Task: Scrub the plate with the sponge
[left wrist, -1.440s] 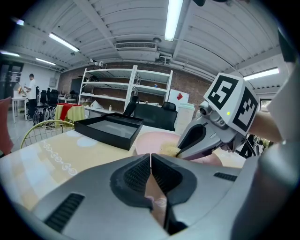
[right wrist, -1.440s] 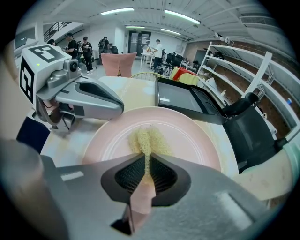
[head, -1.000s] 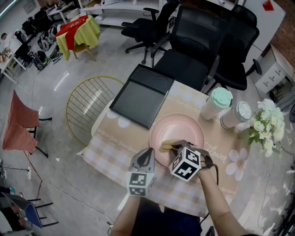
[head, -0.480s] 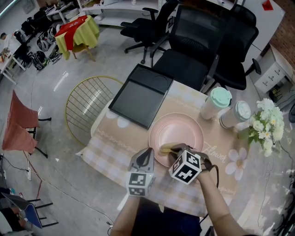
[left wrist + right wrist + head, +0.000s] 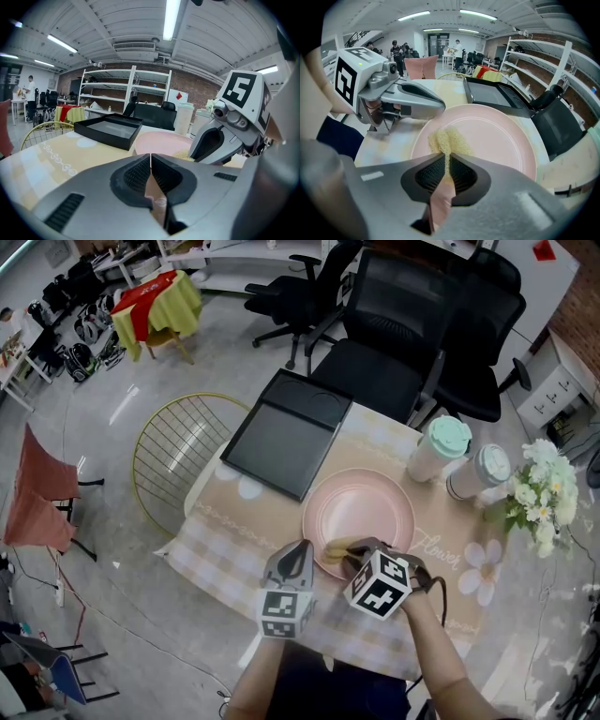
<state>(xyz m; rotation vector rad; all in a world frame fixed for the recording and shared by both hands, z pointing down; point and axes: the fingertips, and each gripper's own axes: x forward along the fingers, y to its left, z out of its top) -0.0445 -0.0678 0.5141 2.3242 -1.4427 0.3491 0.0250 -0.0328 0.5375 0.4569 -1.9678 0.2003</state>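
A round pink plate (image 5: pixel 361 512) (image 5: pixel 487 133) lies on the patterned tablecloth in front of me. My right gripper (image 5: pixel 354 553) (image 5: pixel 446 164) is shut on a yellow sponge (image 5: pixel 447 140) (image 5: pixel 336 546), which rests on the plate's near left part. My left gripper (image 5: pixel 297 557) (image 5: pixel 150 161) sits shut with nothing between its jaws, just left of the plate's near rim, above the tablecloth. In the left gripper view the pink plate (image 5: pixel 161 142) lies ahead, with the right gripper's body to its right.
A black tray (image 5: pixel 286 435) lies beyond the plate at the table's far left. Two lidded cups (image 5: pixel 439 448) (image 5: pixel 480 472) and a bunch of white flowers (image 5: pixel 539 488) stand at the right. Black office chairs (image 5: pixel 394 343) are behind the table, a gold wire basket (image 5: pixel 178 451) to its left.
The right gripper has slid the sponge slightly toward the plate's near left rim. The left gripper has stayed where it was.
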